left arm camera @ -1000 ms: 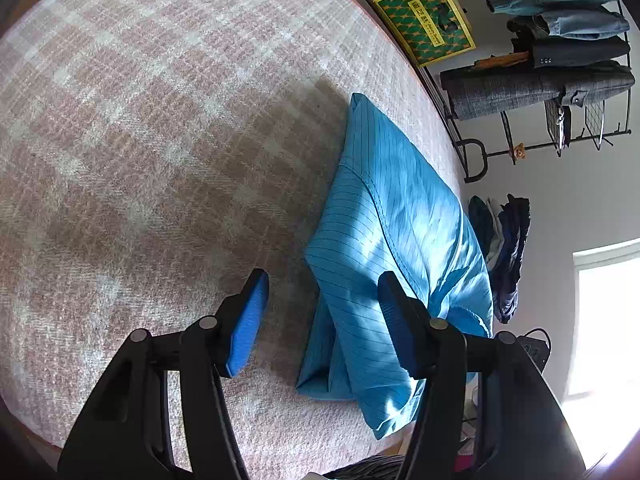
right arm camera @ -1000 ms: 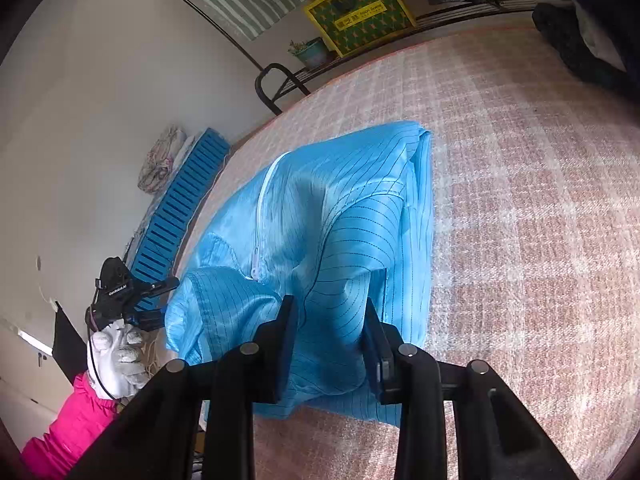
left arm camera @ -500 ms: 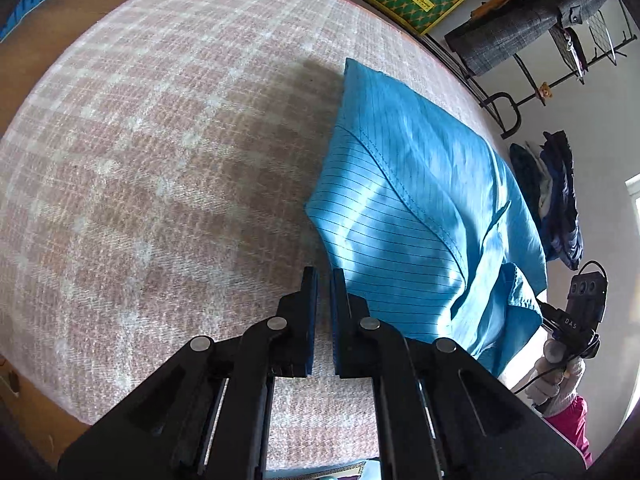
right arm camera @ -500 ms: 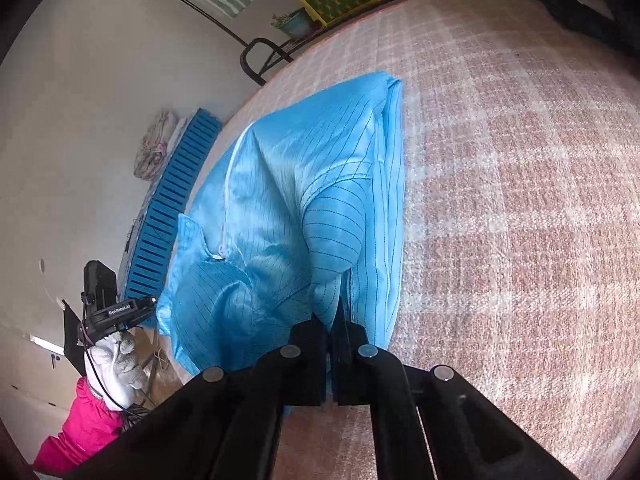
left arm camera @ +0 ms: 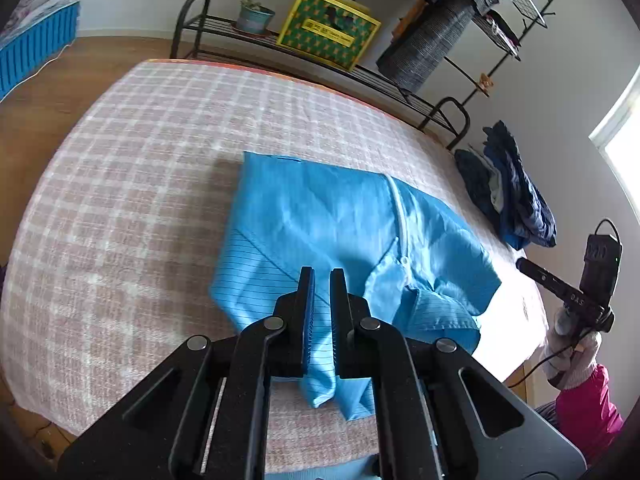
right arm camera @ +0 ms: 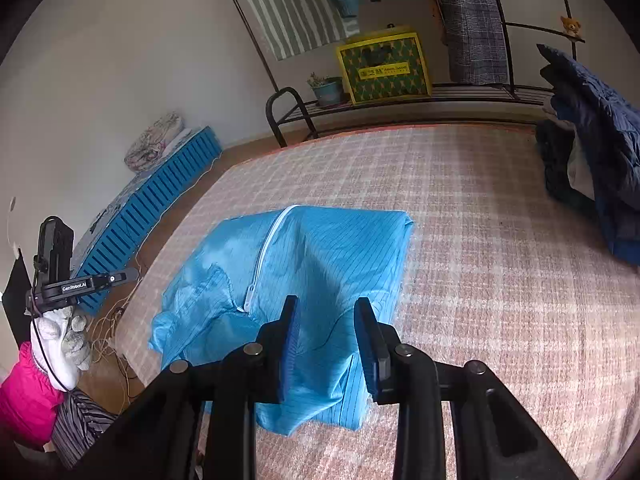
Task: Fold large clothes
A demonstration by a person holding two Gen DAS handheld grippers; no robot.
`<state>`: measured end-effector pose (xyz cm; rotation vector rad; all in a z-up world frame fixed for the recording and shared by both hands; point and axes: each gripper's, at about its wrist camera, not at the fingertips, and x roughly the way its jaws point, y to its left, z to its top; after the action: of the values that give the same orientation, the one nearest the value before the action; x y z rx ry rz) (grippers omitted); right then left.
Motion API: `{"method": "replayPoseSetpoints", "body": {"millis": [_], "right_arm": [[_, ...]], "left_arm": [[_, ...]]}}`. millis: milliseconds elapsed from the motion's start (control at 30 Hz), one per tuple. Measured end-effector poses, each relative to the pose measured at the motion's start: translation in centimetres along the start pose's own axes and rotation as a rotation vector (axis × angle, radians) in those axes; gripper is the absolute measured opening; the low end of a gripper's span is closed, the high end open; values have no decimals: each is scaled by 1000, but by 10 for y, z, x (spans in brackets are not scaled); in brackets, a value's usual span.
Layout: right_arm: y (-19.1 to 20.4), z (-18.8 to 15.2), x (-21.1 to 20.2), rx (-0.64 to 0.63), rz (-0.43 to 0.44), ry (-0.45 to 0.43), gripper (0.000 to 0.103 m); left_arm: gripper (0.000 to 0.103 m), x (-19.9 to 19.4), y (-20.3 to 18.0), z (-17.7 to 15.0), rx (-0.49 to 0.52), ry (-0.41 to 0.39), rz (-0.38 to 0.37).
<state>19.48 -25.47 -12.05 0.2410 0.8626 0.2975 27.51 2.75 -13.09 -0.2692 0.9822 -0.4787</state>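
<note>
A blue striped garment (left arm camera: 320, 220) with a white zipper (left arm camera: 402, 220) lies folded on the pink checked table cover (left arm camera: 132, 184). It also shows in the right wrist view (right arm camera: 320, 264). My left gripper (left arm camera: 322, 276) hovers over its near edge with the jaws nearly together; the narrow gap looks empty. My right gripper (right arm camera: 326, 308) is open above the garment's near corner and holds nothing.
A heap of dark blue clothes (left arm camera: 516, 200) lies at the table's right side (right arm camera: 592, 152). A clothes rack (left arm camera: 320, 64) with a yellow-green box (left arm camera: 328, 28) stands behind the table. A blue crate (right arm camera: 148, 208) is on the floor at left.
Both grippers have lifted and pulled back from the garment. The right gripper, shut on the cloth half a second ago, has opened and let go. The garment now lies flatter.
</note>
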Motion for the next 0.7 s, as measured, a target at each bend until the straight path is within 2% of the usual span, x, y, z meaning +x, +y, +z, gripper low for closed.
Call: {"method": "replayPoseSetpoints", "body": {"millis": [33,133,267,333,400,467,567,700], "right_arm": [[5,3,7,-18,13,9,30],[11,13,29,-72,-21,26,29],[8,31,57,-96,-51,34,29],[0,28,76,-122,-111,63,29],[-13,12,99,-114,-138,156,25],[-23,-3,112,-164,-211,217,22],[-30,1,101,-136,-209,208,22],[-14,11,61,-125,-109,114,27]], "left_arm": [[4,8,-11,1,27,16,-13],[4,33,-37,1,90,68,-35],[4,64,-48,0,128,131,-11],[4,82,-39,-4,91,191,-14],[4,97,-21,-17,26,258,-28],[4,103,-9,-29,6,305,-36],[5,94,-7,-35,34,294,-33],[4,68,-11,-29,21,216,-60]]}}
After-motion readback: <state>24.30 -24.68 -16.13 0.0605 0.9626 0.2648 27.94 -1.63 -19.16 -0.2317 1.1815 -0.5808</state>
